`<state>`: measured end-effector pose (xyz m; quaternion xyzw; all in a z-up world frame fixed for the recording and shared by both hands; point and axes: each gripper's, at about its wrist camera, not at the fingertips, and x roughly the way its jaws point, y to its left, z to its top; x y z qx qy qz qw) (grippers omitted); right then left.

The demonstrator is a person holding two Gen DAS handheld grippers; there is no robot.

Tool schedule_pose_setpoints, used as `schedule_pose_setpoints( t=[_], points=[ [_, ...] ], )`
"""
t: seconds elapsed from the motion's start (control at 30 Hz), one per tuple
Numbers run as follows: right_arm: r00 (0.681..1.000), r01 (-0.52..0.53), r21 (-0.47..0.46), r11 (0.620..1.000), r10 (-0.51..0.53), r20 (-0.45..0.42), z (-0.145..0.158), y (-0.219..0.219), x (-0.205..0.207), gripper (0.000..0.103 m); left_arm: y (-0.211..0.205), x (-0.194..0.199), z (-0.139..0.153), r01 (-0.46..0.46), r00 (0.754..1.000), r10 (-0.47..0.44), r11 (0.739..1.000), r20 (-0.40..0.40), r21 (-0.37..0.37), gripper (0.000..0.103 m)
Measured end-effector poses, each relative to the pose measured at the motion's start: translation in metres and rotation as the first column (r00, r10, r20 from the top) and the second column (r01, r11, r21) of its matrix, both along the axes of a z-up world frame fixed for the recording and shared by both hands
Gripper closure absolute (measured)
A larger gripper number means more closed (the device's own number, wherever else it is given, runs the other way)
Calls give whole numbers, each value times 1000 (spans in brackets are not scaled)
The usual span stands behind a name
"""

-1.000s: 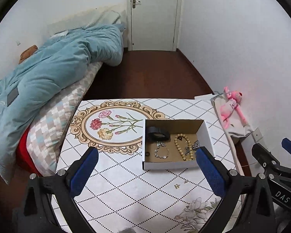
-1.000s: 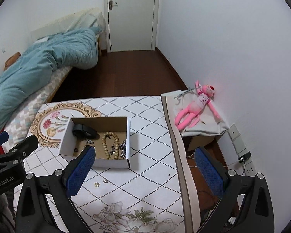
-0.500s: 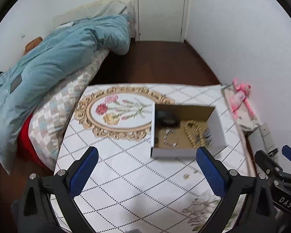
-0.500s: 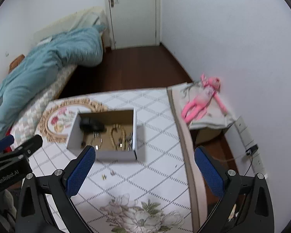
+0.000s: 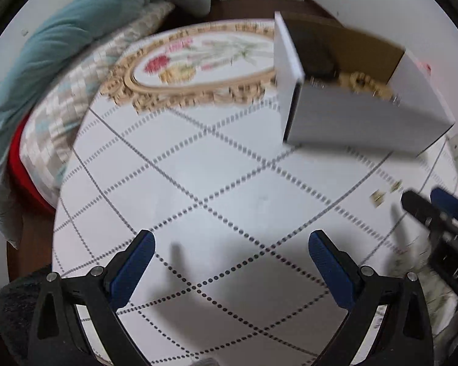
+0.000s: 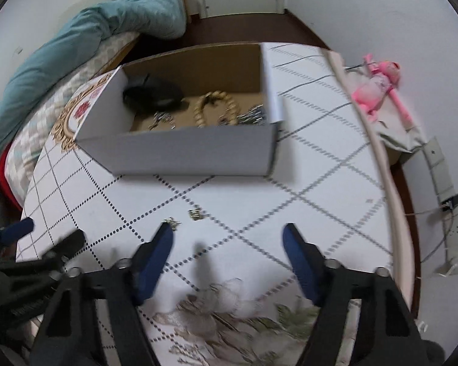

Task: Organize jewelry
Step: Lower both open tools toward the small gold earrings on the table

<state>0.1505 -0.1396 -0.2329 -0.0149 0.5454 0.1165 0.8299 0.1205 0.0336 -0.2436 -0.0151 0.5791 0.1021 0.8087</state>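
Note:
A white cardboard box (image 6: 180, 149) stands on the patterned table; it also shows in the left wrist view (image 5: 360, 119). Inside lie a black item (image 6: 152, 93), a beaded bracelet (image 6: 216, 108) and silver chains (image 6: 253, 116). Two small gold earrings (image 6: 194, 213) (image 6: 172, 222) lie on the table in front of the box, just ahead of my right gripper (image 6: 227, 253), which is open and empty. They also show in the left wrist view (image 5: 377, 195). My left gripper (image 5: 230, 259) is open and empty, low over the table left of the earrings.
A bed with a teal duvet (image 5: 61, 45) runs along the table's left side. A pink plush toy (image 6: 378, 87) lies past the table's right edge, near a power strip (image 6: 442, 177). The other gripper shows at each view's edge.
Both grippers have dropped from high above down close to the table and toward the box. The earrings now lie just ahead of the right gripper. Both stay open.

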Motion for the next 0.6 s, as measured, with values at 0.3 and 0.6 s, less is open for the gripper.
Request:
schedule_pose_setpoints(
  t=[0.3, 0.6],
  points=[
    [998, -50, -24, 998, 51, 29, -15, 24, 5, 78, 3, 0, -11, -16, 1000, 16, 999, -2, -39, 0],
    [998, -49, 11, 999, 48, 34, -10, 19, 0, 94, -1, 1, -7, -16, 1000, 16, 997, 4, -76, 1]
  ],
)
